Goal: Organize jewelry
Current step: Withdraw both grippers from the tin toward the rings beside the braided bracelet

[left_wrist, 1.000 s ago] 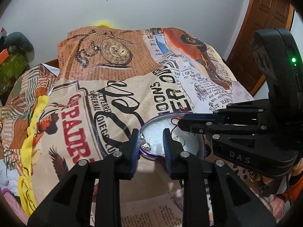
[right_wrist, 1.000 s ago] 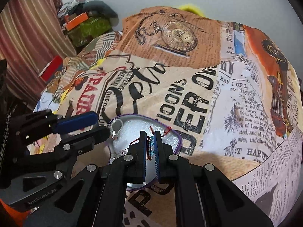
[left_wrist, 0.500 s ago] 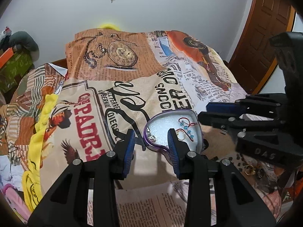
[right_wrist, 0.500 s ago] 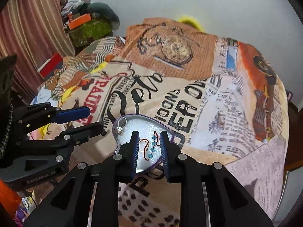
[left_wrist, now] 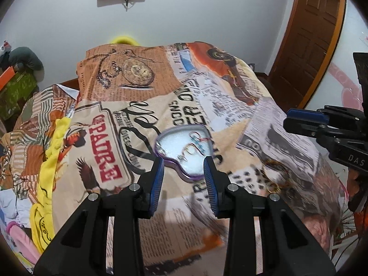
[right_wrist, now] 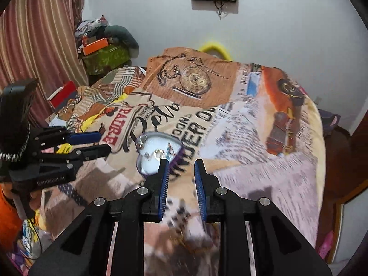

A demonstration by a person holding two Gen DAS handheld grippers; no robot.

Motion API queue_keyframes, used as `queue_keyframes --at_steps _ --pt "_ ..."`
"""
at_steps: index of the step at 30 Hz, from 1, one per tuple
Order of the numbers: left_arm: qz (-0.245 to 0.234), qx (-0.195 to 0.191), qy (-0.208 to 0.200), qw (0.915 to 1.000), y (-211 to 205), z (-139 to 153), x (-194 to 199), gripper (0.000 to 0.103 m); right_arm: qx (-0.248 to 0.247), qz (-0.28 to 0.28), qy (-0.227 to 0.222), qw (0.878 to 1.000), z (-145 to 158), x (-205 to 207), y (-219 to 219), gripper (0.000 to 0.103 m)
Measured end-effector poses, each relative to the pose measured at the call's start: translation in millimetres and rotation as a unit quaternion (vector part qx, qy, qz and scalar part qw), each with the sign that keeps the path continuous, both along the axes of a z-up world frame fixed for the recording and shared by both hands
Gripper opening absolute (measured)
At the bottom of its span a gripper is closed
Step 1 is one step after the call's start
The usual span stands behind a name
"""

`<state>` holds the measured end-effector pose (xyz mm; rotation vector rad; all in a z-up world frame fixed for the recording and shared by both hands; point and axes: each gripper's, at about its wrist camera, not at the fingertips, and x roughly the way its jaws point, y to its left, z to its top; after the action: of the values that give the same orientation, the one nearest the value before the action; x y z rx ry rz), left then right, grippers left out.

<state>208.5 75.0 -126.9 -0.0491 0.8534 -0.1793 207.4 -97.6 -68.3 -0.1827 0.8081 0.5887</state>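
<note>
A heart-shaped tray [left_wrist: 171,147] with a purple rim and white foam lies on the printed bedspread [left_wrist: 128,87]. In it rest a bracelet [left_wrist: 199,141] of red cord and blue beads and some small shiny pieces. My left gripper [left_wrist: 184,177] hovers open just short of the tray, with nothing between its fingers. At the right edge of this view my right gripper [left_wrist: 286,120] is off to the side. In the right wrist view, which is blurred, the right gripper [right_wrist: 181,168] stands open and empty to the right of the tray [right_wrist: 149,158]. The left gripper [right_wrist: 103,141] is at the left.
Loose gold rings and chains [left_wrist: 274,186] lie on the bedspread right of the tray. A yellow cloth [left_wrist: 53,151] bunches at the bed's left side. Boxes and bags [right_wrist: 101,53] are stacked by the curtain [right_wrist: 39,46]. A wooden door [left_wrist: 315,39] is at the far right.
The right gripper opened and let go of the beaded bracelet, which now lies in the tray. Both grippers drew back and rose away from the tray; the left opened a little.
</note>
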Motion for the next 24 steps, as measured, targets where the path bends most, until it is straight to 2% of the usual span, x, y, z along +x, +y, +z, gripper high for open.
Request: queue_keyframes --at_steps 6,14,24 --pt "-0.024 0.001 0.005 0.9997 -23.2 -4.4 -23.7 0.035 -0.021 -0.012 -0.004 1.0 -13.3 -27.5 -21.1 0.021" --pt "-0.049 -0.007 0.033 0.9982 -47.4 -21.7 -43.1 0.035 -0.046 -0.012 0.031 0.998 -53.2 -54.1 -37.4 0.021" --pt "-0.071 -0.015 0.063 0.9953 -70.2 -43.0 -50.1 0.035 -0.03 -0.008 0.08 0.996 -84.2 -56.4 -40.5 0.021"
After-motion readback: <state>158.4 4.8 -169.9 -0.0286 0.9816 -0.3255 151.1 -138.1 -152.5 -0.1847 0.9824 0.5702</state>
